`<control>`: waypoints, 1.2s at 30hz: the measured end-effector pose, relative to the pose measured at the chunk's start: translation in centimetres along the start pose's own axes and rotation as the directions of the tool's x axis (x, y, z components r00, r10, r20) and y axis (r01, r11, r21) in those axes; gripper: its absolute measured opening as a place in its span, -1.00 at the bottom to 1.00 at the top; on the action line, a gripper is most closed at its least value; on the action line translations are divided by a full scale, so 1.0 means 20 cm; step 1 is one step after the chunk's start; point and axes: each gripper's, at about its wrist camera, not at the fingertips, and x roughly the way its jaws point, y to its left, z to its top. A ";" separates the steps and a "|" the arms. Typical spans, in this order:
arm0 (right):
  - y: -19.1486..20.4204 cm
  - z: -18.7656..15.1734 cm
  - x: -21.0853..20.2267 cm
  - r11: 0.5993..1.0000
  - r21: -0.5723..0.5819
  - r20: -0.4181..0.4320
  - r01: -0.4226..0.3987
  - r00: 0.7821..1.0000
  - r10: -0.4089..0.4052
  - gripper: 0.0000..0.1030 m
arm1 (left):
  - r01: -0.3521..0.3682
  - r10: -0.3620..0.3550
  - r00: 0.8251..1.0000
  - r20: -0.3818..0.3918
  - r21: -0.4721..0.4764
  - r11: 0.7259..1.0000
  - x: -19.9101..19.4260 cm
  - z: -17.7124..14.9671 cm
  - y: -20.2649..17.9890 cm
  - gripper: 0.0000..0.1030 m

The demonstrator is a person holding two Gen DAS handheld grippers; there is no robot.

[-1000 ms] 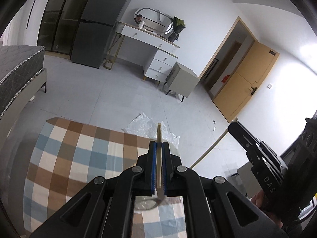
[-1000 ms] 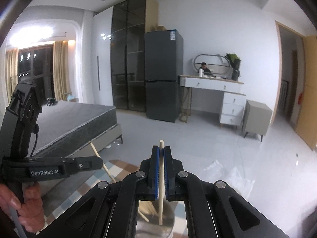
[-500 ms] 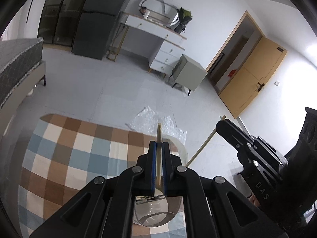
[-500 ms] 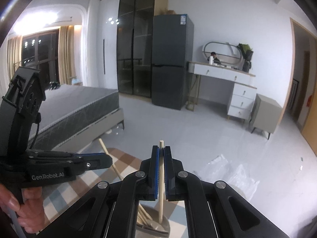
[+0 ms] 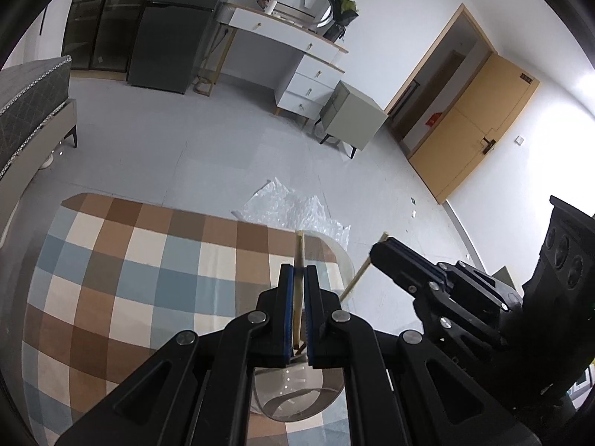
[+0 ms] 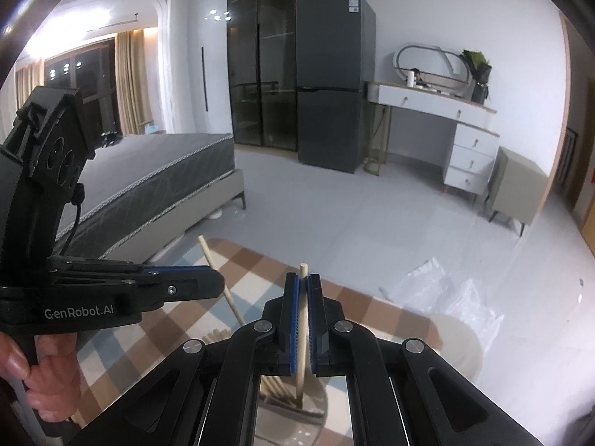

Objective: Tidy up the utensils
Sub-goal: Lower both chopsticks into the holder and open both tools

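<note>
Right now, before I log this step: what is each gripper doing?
Left gripper: closed on a thin wooden chopstick.
Right gripper: closed on another wooden chopstick.

right gripper (image 6: 303, 316) clamped on an upright wooden chopstick (image 6: 302, 334), its lower end in a glass cup (image 6: 293, 412) holding more sticks, left gripper (image 6: 186, 290) pinching another chopstick (image 6: 219, 278) slanting towards the cup, checkered tablecloth (image 6: 178, 334) beneath, thumb (image 6: 13, 360) at lower left

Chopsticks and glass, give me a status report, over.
Left gripper shut on a chopstick; right gripper shut on another chopstick. Both lower ends over the glass, chopsticks already inside. Nothing in the way.
</note>
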 end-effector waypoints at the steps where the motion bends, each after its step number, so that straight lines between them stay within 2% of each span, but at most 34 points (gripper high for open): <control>1: 0.00 -0.01 0.01 1.000 0.002 -0.005 -0.001 1.000 0.001 -0.93 | -0.002 0.002 1.000 -0.007 0.003 1.000 0.01 -0.01 0.00 -0.99; 7: -0.06 -0.06 0.05 0.998 0.054 -0.028 -0.021 0.999 0.022 -0.89 | -0.022 0.024 0.997 -0.073 0.020 1.000 0.05 -0.04 -0.03 -0.99; 10: -0.10 -0.08 0.05 0.994 0.107 -0.039 -0.017 0.999 0.021 -0.86 | -0.030 0.030 0.995 -0.097 0.000 1.000 0.06 -0.04 -0.01 -0.99; 12: -0.13 -0.10 0.04 0.990 0.139 -0.037 -0.017 0.999 0.022 -0.74 | -0.028 0.027 0.992 -0.120 -0.012 1.000 0.07 -0.04 0.00 -0.98; 14: -0.15 -0.12 0.03 0.987 0.160 -0.037 -0.012 0.999 0.018 -0.69 | -0.029 0.027 0.987 -0.156 -0.012 1.000 0.09 -0.04 0.00 -0.90; 15: -0.16 -0.13 0.02 0.986 0.169 -0.038 -0.007 0.999 0.013 -0.66 | -0.017 0.015 0.983 -0.181 -0.010 1.000 0.10 -0.05 0.00 -0.76; 16: -0.17 -0.14 0.02 0.984 0.179 -0.036 -0.006 0.999 0.012 -0.61 | -0.002 0.001 0.983 -0.184 -0.004 1.000 0.10 -0.05 -0.01 -0.67; 19: -0.20 -0.16 0.00 0.975 0.224 -0.029 -0.018 0.999 0.025 -0.59 | -0.017 0.021 0.986 -0.166 0.026 1.000 0.08 -0.06 -0.02 -0.57; 21: -0.22 -0.18 -0.01 0.968 0.251 -0.019 -0.027 0.999 0.032 -0.55 | -0.004 0.007 0.986 -0.165 0.017 1.000 0.06 -0.06 -0.01 -0.52; 23: -0.24 -0.19 -0.03 0.960 0.277 0.000 -0.046 0.999 0.048 -0.38 | -0.010 0.012 0.987 -0.160 0.011 1.000 0.06 -0.06 0.00 -0.45; 24: -0.24 -0.19 -0.04 0.957 0.284 0.012 -0.062 0.998 0.061 -0.36 | -0.022 0.023 0.988 -0.156 0.009 1.000 0.05 -0.05 0.00 -0.42; 30: -0.19 -0.17 -0.12 0.961 0.274 0.056 -0.037 0.998 0.022 -0.22 | -0.051 0.050 0.990 -0.135 -0.007 0.999 0.01 -0.05 0.03 -0.41; 33: -0.14 -0.17 -0.18 0.970 0.241 0.094 -0.018 0.996 -0.005 -0.02 | -0.075 0.075 0.990 -0.116 0.001 0.997 -0.02 -0.06 0.04 -0.40; 36: -0.14 -0.16 -0.24 0.961 0.273 0.130 -0.032 0.992 -0.004 -0.02 | -0.092 0.090 0.989 -0.117 -0.009 0.996 -0.04 -0.07 0.04 -0.37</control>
